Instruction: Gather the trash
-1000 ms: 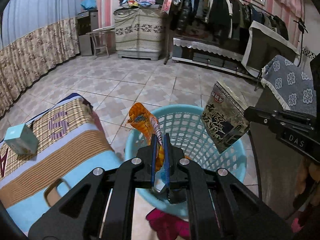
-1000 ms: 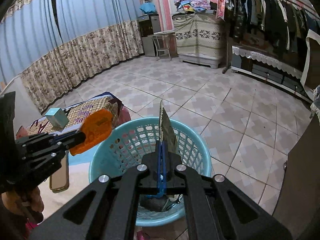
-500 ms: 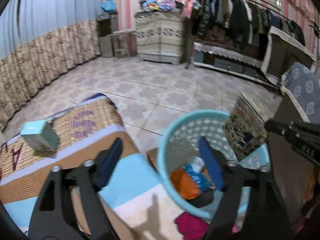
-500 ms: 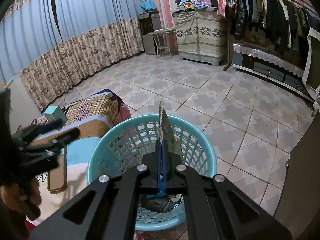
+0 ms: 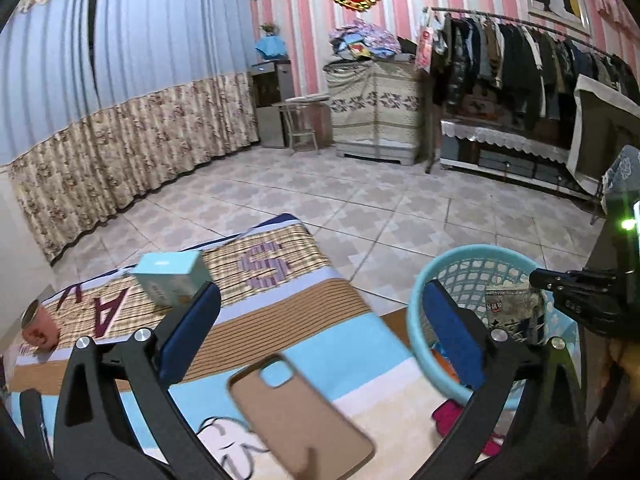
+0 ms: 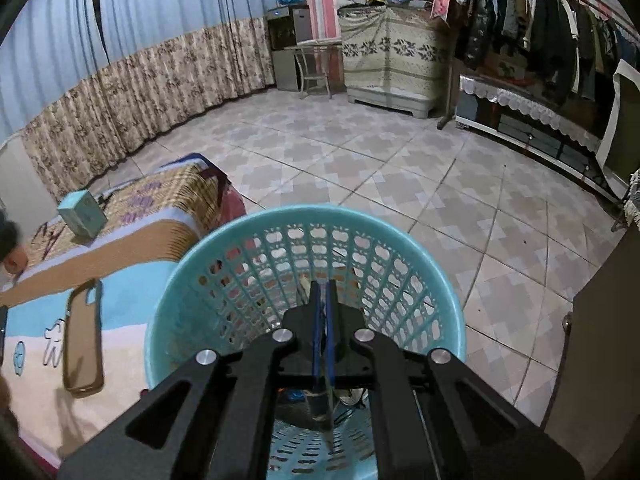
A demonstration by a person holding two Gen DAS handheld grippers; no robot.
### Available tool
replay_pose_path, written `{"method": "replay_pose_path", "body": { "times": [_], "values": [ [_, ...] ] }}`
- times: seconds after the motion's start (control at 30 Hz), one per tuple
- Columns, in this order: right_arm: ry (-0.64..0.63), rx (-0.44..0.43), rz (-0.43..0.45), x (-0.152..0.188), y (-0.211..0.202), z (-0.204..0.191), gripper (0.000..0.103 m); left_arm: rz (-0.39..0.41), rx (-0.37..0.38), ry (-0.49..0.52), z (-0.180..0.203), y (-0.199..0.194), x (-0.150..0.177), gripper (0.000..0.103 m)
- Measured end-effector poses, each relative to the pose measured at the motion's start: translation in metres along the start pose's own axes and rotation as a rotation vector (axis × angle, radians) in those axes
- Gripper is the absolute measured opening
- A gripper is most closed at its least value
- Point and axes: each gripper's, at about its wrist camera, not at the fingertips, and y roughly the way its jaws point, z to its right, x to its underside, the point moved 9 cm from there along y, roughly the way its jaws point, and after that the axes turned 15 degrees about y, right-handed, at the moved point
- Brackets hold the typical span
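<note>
A turquoise plastic basket point(image 6: 224, 248) stands on the floor beside the bed; it also shows in the left wrist view point(image 5: 472, 254). My left gripper point(image 5: 320, 312) is open and empty above the bed's blanket. My right gripper point(image 6: 322, 300) is over the basket's mouth, shut on a dark patterned wrapper point(image 5: 514, 312) that hangs down inside the basket. Seen edge-on in the right wrist view, the wrapper point(image 6: 330, 400) is a thin strip between the pads. Orange and blue trash point(image 5: 444, 364) lies in the basket's bottom.
On the blanket point(image 5: 280, 320) lie a tan phone case point(image 5: 300, 412), a teal box point(image 5: 172, 276) and a pink cup point(image 5: 40, 326). A dark cabinet point(image 6: 600, 352) stands right of the basket. Tiled floor point(image 6: 400, 168) stretches to a clothes rack point(image 6: 540, 20).
My left gripper opened and dropped the orange wrapper into the basket, then moved left over the bed. My right gripper lowered the dark wrapper into the basket.
</note>
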Motion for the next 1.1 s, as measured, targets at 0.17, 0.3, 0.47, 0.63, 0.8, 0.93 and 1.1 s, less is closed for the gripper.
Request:
{"method": "replay_pose_path", "body": {
  "times": [0.17, 0.3, 0.47, 0.63, 0.8, 0.93, 1.1],
  "values": [
    [-0.03, 0.022, 0.076, 0.002, -0.014, -0.007, 0.083, 0.021, -0.045, -0.025, -0.028, -0.038, 0.015, 0.098],
    [-0.041, 0.018, 0.069, 0.004, -0.029, -0.017, 0.083, 0.03, -0.095, -0.027, -0.047, -0.072, 0.029, 0.098],
    [-0.104, -0.002, 0.135, 0.014, -0.071, -0.047, 0.088, 0.046, -0.152, -0.052, -0.072, -0.12, 0.054, 0.098],
    [-0.13, -0.088, 0.237, 0.036, -0.135, -0.091, 0.097, 0.062, -0.238, -0.059, -0.095, -0.17, 0.082, 0.098],
    [-0.163, -0.173, 0.314, 0.067, -0.193, -0.133, 0.098, 0.08, -0.284, -0.087, -0.106, -0.207, 0.105, 0.098],
    [-0.175, -0.228, 0.333, 0.099, -0.219, -0.159, 0.098, 0.074, -0.297, -0.105, -0.109, -0.224, 0.13, 0.098],
    [-0.195, -0.248, 0.35, 0.142, -0.224, -0.18, 0.098, 0.047, -0.311, -0.128, -0.11, -0.231, 0.164, 0.098]
  ]
}}
